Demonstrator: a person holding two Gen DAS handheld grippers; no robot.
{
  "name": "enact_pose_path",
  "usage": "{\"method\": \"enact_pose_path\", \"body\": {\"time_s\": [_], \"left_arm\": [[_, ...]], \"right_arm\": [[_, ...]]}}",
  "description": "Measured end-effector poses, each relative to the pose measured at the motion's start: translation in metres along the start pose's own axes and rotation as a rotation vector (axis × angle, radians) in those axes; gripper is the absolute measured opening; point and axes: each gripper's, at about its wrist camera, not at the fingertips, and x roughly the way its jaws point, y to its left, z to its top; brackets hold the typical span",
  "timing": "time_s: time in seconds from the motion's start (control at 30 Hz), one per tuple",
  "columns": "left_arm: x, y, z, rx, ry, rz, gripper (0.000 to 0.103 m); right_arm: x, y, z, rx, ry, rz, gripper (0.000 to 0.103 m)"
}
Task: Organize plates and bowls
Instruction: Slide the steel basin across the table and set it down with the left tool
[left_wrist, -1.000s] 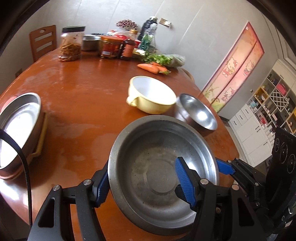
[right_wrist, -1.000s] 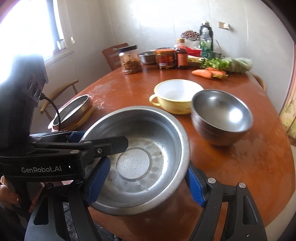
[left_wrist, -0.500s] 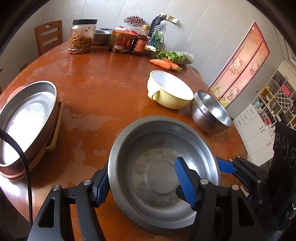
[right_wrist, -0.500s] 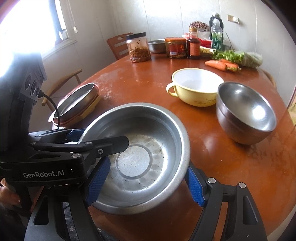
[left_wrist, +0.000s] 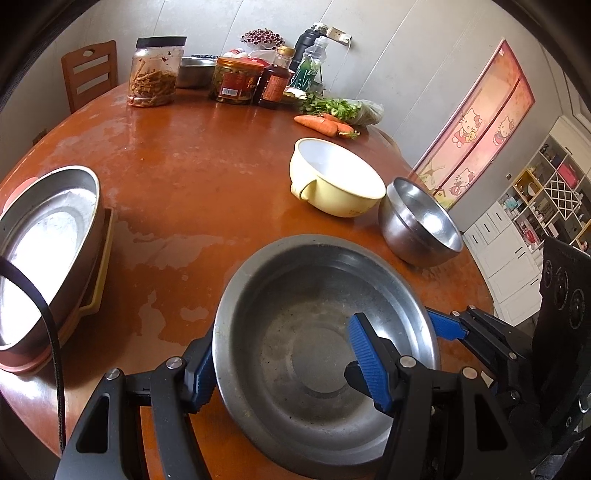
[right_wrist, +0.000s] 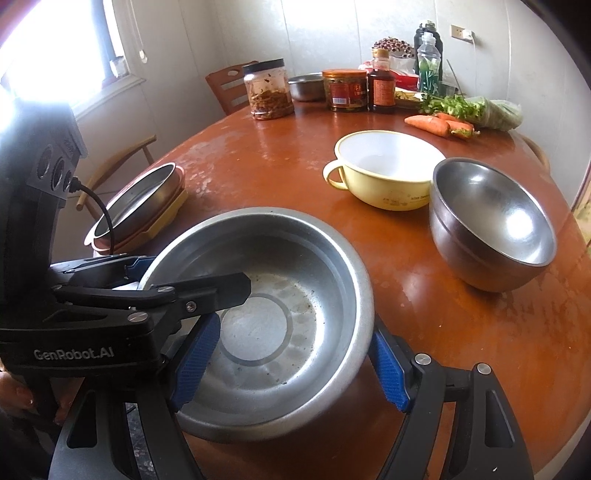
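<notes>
Both grippers, left (left_wrist: 282, 363) and right (right_wrist: 291, 360), clamp the pan (left_wrist: 325, 350) by opposite rims. Keep it level, both moving together, toward the stack (left_wrist: 48, 258) left of the pan.

We are in a home dining room, at a round wooden table (left_wrist: 192, 177). Beyond our claws, at its far edge, stand a jar of pickles (left_wrist: 155, 72), a sauce bottle (left_wrist: 275, 83), carrots (left_wrist: 321, 123) and leafy greens (left_wrist: 332, 107). A wooden chair (left_wrist: 90, 74) waits behind the table. Off to the right hangs a cartoon-cat door curtain (left_wrist: 480, 125), with white cubby shelves (left_wrist: 546, 199) of household goods past it.
</notes>
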Motion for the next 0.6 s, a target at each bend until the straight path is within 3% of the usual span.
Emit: {"method": "enact_pose_path", "body": {"time_s": [0.6], "left_arm": [[-0.010,-0.013,0.005,0.013,-0.033,0.054,0.065]], "right_arm": [[-0.013,-0.024,-0.003,0.049,-0.035,-0.021,0.080]]}}
